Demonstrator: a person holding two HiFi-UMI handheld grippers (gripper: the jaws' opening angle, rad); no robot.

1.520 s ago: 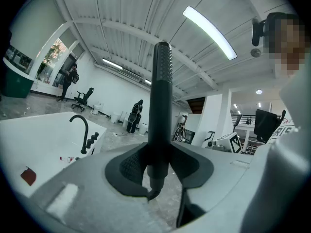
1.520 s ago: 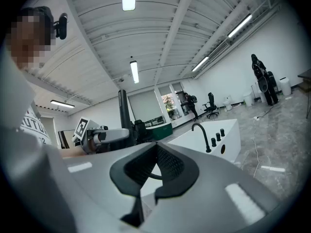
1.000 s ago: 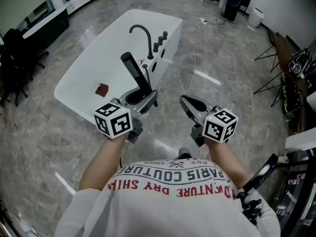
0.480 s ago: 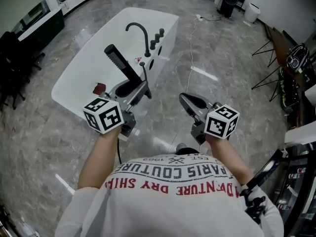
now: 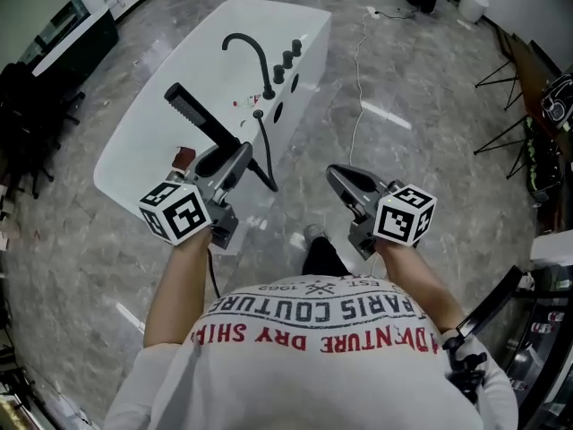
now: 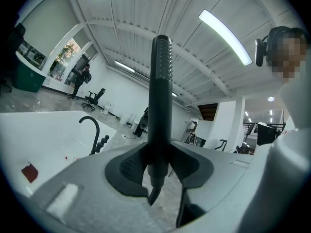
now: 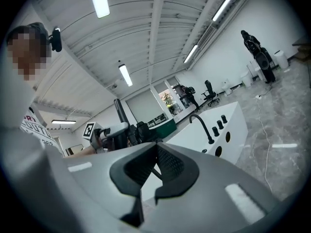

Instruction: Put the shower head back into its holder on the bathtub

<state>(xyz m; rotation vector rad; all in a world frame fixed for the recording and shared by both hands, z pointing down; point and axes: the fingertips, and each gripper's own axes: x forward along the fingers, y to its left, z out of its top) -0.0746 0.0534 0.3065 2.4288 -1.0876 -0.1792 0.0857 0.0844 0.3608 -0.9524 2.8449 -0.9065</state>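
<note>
My left gripper is shut on the lower shaft of the black stick shower head, which points up and left over the white bathtub. In the left gripper view the shower head stands upright between the pads of that gripper. Its black hose hangs from the tub rim near the curved black faucet and the knobs. My right gripper is shut and empty, off to the right over the floor. In its own view the right gripper faces the tub.
A small red object lies inside the tub. A white cable runs over the grey marble floor to the right of the tub. Stands and gear line the right edge. The person's foot shows below the grippers.
The left gripper has carried the shower head leftwards and nearer the tub's side. The right gripper has shifted slightly and stays shut. The view has moved closer to the tub.
</note>
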